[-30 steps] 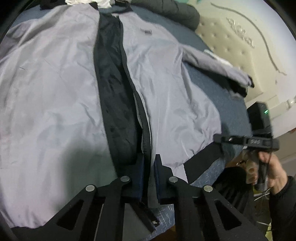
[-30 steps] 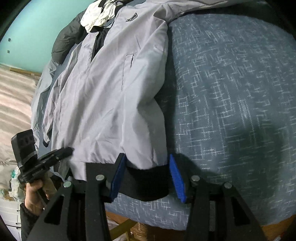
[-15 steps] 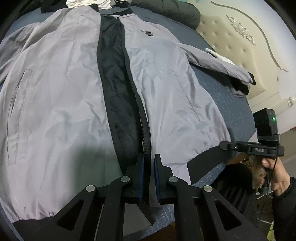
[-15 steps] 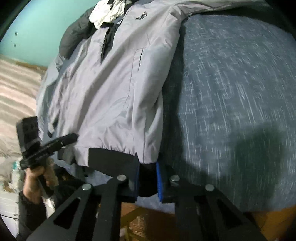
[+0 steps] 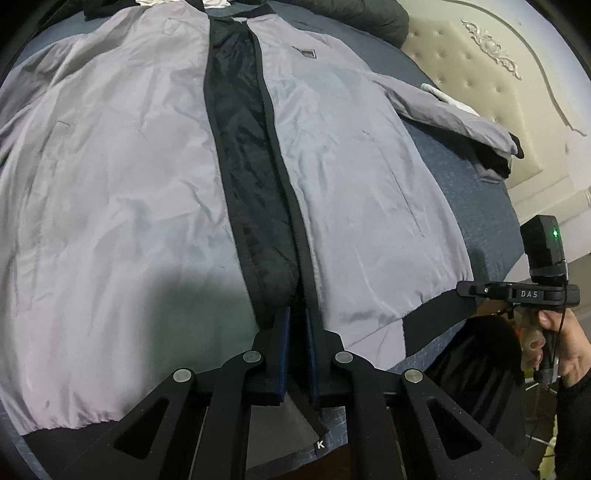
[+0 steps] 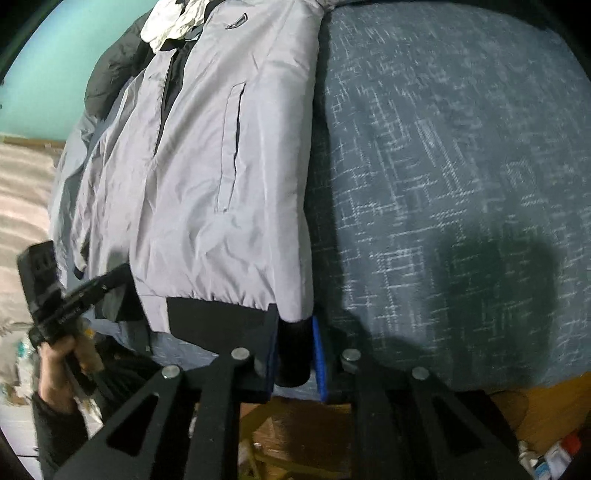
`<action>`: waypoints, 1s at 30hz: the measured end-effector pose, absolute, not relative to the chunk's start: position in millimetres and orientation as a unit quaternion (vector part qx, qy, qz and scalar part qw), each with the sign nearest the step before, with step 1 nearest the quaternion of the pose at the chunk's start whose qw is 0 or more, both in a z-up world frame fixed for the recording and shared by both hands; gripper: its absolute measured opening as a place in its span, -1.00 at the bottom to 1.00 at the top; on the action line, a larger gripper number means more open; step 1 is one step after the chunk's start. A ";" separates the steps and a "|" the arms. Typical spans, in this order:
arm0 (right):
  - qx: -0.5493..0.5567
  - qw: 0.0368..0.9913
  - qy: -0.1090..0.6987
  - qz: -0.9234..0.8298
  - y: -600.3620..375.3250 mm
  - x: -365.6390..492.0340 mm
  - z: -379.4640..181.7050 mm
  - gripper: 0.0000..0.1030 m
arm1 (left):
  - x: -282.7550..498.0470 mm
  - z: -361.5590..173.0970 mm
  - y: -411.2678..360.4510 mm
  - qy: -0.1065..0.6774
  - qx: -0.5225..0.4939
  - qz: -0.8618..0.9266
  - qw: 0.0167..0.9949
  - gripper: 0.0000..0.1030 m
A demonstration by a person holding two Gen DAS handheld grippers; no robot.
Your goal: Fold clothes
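The bed (image 5: 476, 206), under a blue cover flecked with white, takes up most of both views. A cream tufted headboard (image 5: 491, 74) stands at 2 o'clock in the left wrist view; a teal wall (image 6: 55, 70) shows at 10 o'clock in the right wrist view.

The jacket (image 5: 118, 184), grey with a black lining and a black hem band, lies flat and face up on the bed, unzipped, its collar toward 12 o'clock and its hem at the near edge of the bed. One sleeve (image 5: 454, 114) stretches toward 2 o'clock, ending in a black cuff. A dark garment (image 5: 365, 18) lies bunched beyond the collar, with a white cloth (image 6: 177, 18) beside it.

The left gripper (image 5: 297, 314) sits at 6 o'clock in its own view, at the bottom of the front opening. Its jaws are closed on the jacket's zipper edge at the hem. In the right wrist view it appears at 8 o'clock, held by a hand (image 6: 59, 362) in a dark sleeve.

The right gripper (image 6: 295, 325) sits at 6 o'clock in its own view, at the jacket's hem corner. Its blue pads (image 6: 317, 354) clamp the black band there. In the left wrist view it appears at 4 o'clock, a green light lit on its top.
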State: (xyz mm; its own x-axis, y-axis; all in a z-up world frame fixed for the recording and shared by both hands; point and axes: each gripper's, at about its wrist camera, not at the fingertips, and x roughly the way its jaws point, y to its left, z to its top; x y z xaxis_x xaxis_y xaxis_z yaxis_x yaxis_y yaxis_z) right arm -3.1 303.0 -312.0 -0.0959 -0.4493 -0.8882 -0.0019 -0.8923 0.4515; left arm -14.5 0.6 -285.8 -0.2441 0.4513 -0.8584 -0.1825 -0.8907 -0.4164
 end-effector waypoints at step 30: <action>0.649 0.159 -0.186 -0.720 320.5 -27.7 -314.6 -0.26 | 33.5 -307.9 -188.3 -0.212 -0.602 0.764 0.092 -0.51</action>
State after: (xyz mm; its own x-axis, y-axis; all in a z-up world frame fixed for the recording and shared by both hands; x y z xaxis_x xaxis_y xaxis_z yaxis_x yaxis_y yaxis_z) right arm -27.7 320.5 -314.6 -0.1062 -0.4704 -0.8761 -0.0126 -0.8803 0.4742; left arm 33.5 -188.3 -307.9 -0.2579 0.3966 -0.8810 0.1146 -0.8929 -0.4355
